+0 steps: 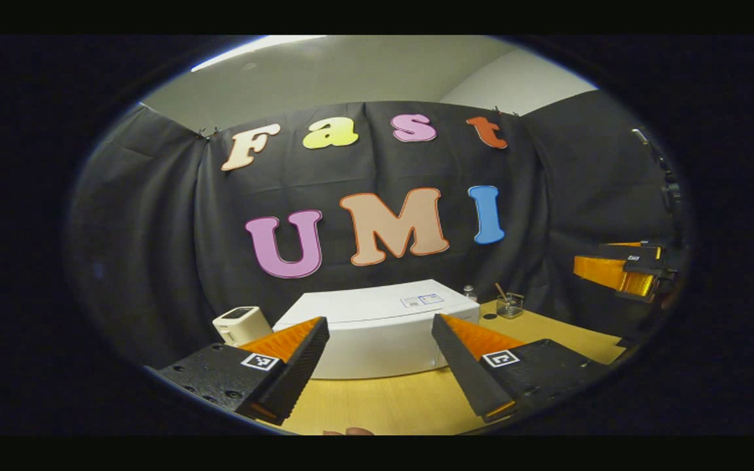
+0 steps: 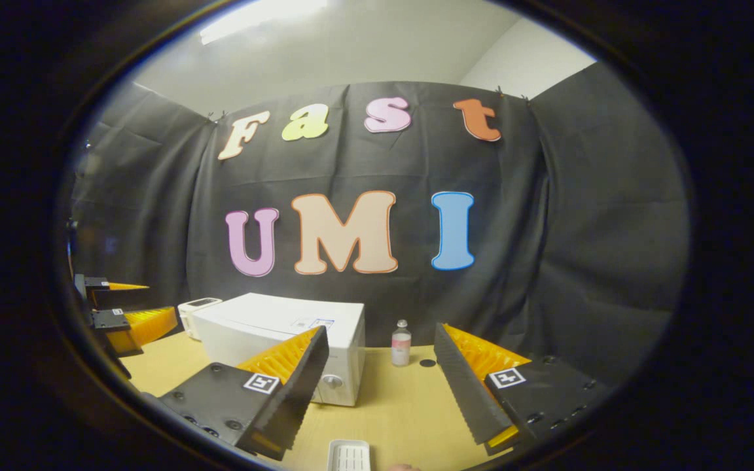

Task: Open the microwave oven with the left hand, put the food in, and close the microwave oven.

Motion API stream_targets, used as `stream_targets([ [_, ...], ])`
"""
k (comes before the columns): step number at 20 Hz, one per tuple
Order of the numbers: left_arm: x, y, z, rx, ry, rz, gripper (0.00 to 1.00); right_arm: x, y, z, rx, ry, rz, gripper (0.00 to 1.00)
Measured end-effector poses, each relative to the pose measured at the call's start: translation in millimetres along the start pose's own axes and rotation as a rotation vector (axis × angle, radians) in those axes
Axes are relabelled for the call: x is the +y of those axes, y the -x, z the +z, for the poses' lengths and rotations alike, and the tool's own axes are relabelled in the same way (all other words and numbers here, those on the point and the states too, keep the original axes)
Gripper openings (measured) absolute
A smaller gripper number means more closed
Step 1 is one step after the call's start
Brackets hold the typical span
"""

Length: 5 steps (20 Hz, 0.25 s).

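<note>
Microwave, white boxy plastic-and-metal oven [image 1: 377, 330], sits shut at 12 o'clock of the left gripper [image 1: 380, 353] on the pale wooden tabletop [image 1: 390, 405], well apart from its tips. Step in hand, as I judge it: very start, approach to the door, nothing opened yet.

Left gripper's jaws are released, spread wide, nothing between them, held level and aimed straight at the oven's front. Right gripper [image 2: 380, 366] is likewise released and empty, hovering above the tabletop; in the right gripper view the oven lies at 11 o'clock, its round control knob [image 2: 332, 382] low on the near front corner. In the left gripper view the right gripper shows at 3 o'clock, raised off the tabletop.

Food: a small white ribbed tray [image 2: 349, 454] lies on the tabletop at 6 o'clock of the right gripper, close under it; contents too cut off to tell.

Next move, my guess: left gripper goes forward to the door's edge or handle, catches it and swings it out; handle is not clear from here. Right gripper then needs to drop to the tray.

Also around: small white gadget with dark top [image 1: 241, 324] at 10 o'clock, clear glass cup with a stick [image 1: 510, 304] at 2 o'clock, small clear bottle [image 2: 401, 343] just beside the oven.
</note>
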<state>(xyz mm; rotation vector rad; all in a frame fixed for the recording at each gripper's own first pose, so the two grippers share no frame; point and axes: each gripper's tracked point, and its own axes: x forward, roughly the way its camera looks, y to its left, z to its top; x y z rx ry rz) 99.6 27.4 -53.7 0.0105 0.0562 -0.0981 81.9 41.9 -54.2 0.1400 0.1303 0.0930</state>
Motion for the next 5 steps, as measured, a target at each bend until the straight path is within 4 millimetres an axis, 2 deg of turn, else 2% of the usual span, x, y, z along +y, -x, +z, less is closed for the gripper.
stream_targets([
  [1,-0.3,0.7,0.1,0.001,0.003,-0.002,1.0,-0.2,0.5,0.6,-0.001,-0.001,0.0,0.99],
  [2,-0.2,1.0,0.3,0.002,0.002,-0.002,0.97,-1.1,0.5,0.6,0.0,-0.001,0.0,0.99],
  [3,0.6,1.2,0.8,0.001,-0.001,0.0,0.97,-2.1,0.5,0.4,0.0,0.0,-0.001,0.92],
  [4,0.2,2.5,0.7,0.002,-0.003,0.001,0.97,-1.6,2.8,1.2,0.001,0.0,0.001,0.99],
  [5,-0.6,3.2,1.2,0.002,-0.001,-0.001,0.97,-1.7,3.7,0.4,0.003,0.001,0.001,0.99],
])
